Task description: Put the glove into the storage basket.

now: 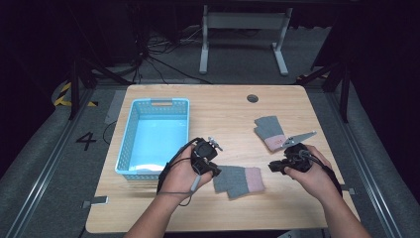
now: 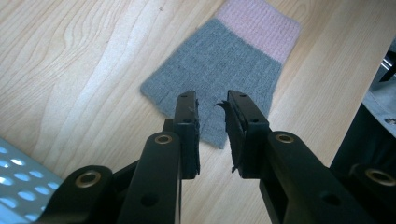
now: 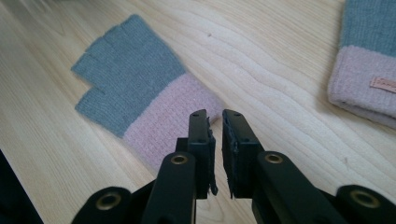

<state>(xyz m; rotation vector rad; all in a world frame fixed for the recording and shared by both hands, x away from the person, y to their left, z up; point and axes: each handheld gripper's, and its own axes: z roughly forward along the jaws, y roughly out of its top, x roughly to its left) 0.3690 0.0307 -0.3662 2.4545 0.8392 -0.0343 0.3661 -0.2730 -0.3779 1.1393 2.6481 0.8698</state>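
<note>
fingers: both sets narrowly apart, empty | left gripper [image 1: 212,167] over near glove [image 1: 238,180] finger end, right gripper [image 1: 275,167] at its pink cuff, probably to lift it flat | basket [image 1: 130,148] beside, likely the drop spot

grey gloves [image 1: 239,180] with pink cuffs; light blue basket [image 1: 126,148]; pale wood-grain table [image 1: 218,109].

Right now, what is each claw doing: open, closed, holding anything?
Left claw: open, empty, over the grey end of the near glove.
Right claw: open, empty, at that glove's pink cuff.
</note>
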